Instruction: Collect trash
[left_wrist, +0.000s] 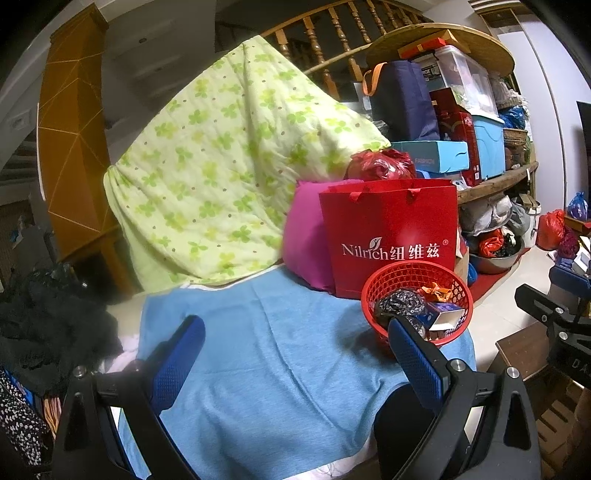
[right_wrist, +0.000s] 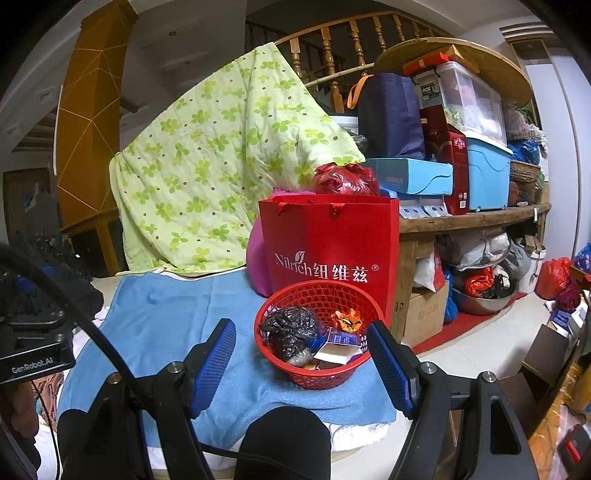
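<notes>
A red mesh basket (right_wrist: 295, 373) stands on a blue towel (right_wrist: 166, 325). It holds a crumpled black plastic bag (right_wrist: 290, 328), an orange wrapper (right_wrist: 347, 319) and a small open box (right_wrist: 338, 350). My right gripper (right_wrist: 301, 360) is open and empty, its fingers to either side of the basket's near rim. In the left wrist view the basket (left_wrist: 373, 310) sits at the right, with the black bag (left_wrist: 397, 304) inside. My left gripper (left_wrist: 295, 345) is open and empty above the blue towel (left_wrist: 277, 350), left of the basket.
A red Nilrich paper bag (right_wrist: 332, 243) stands just behind the basket, with a pink cushion (left_wrist: 306, 240) beside it. A green clover quilt (right_wrist: 207, 166) hangs behind. Cluttered wooden shelves (right_wrist: 472, 218) with boxes fill the right. Black clothes (left_wrist: 44, 325) lie at the left.
</notes>
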